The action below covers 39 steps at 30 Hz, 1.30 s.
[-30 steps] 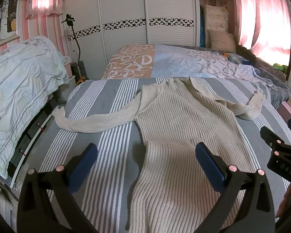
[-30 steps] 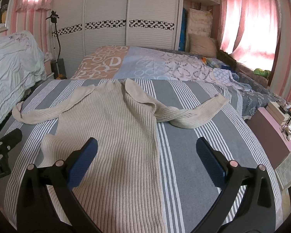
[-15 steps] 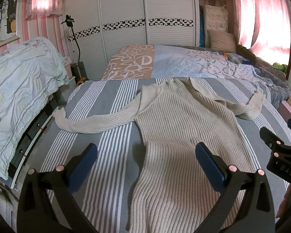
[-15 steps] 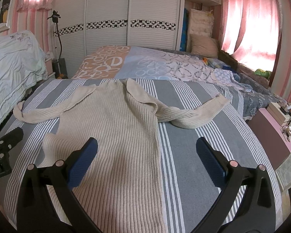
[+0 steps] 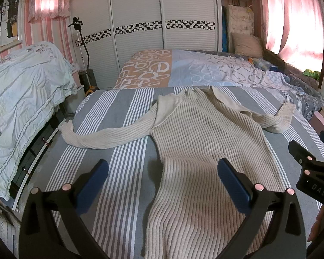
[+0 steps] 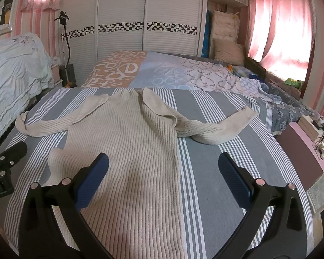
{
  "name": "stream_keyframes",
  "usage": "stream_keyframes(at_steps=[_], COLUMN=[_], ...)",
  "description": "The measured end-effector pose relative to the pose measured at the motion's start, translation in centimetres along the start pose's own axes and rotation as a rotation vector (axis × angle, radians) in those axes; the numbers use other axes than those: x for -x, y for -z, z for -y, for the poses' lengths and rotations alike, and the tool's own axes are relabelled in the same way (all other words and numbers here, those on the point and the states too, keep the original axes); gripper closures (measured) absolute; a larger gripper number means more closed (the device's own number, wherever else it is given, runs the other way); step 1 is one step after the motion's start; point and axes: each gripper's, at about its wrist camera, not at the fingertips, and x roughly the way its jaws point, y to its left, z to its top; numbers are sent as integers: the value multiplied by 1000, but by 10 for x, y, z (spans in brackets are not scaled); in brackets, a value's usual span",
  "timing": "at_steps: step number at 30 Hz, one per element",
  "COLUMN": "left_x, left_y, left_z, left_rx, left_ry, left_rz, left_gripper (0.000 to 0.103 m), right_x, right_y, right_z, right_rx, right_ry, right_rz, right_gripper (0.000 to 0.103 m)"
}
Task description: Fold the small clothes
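While both tools hover over the near end of the bed, the left gripper (image 5: 162, 179) stands with its jaws spread wide and nothing between them, and the right gripper (image 6: 163, 178) is likewise agape and empty. Below them lies the ribbed cream sweater (image 6: 127, 151), spread flat on the striped bedspread (image 6: 222, 146), neck away from the person, hem nearest. Its left sleeve (image 5: 105, 138) trails out toward the bed's edge; its right sleeve (image 6: 213, 129) is twisted and doubled near the shoulder.

The likely trouble is a pinch that catches the bedspread along with the knit, since the fabric lies flush on it. The near left hem appears already turned or bunched, though distortion makes that hard to confirm, and a fold made over it would come out lumpy. The untwisted sleeve could drag the body askew.

Bare bedspread lies open on both sides of the body; the left sleeve's cuff sits close to the drop-off.
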Motion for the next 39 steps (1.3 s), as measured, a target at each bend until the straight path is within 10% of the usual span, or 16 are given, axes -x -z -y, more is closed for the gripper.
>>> stream_keyframes(at_steps=[39], left_x=[-17], left_y=[3], left_z=[-14], left_rx=[6], left_ry=[2], left_rz=[-18], left_gripper=[2], right_x=[-17], right_y=[-8], right_z=[-9], right_rx=[63], right_ry=[-60], right_rz=[15], right_gripper=[3])
